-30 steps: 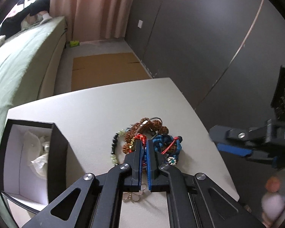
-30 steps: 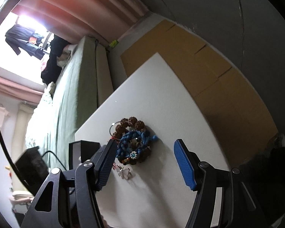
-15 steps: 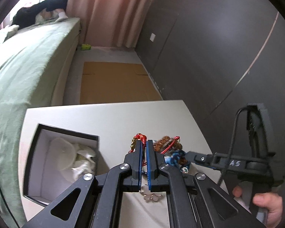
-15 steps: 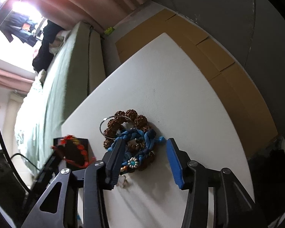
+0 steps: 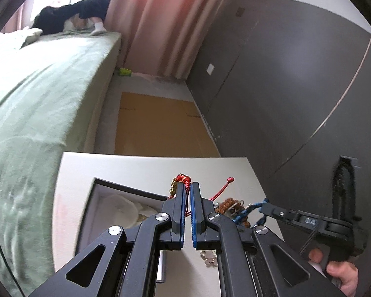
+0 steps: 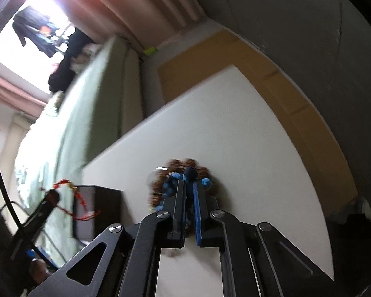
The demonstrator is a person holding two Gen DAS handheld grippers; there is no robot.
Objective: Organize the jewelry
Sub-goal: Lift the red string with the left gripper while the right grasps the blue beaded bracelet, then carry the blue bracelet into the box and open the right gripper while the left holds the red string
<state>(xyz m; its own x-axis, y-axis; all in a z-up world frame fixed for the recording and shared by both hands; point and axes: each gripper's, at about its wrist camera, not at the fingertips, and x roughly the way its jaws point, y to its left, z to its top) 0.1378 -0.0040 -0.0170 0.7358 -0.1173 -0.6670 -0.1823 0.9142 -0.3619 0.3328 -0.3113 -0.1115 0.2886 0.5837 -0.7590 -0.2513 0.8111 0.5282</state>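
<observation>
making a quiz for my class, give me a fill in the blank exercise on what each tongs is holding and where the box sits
The left tongs are shut on a ____ cord bracelet.
The right tongs are shut on a ____ braided bracelet.
The open box has ____ outer walls.
The box stands on the ____ table.

Missing words: red; blue; black; white

We can read only one marking: pale letters, seemingly "DA", on the black body of the right gripper. We find no other legible text.
</observation>
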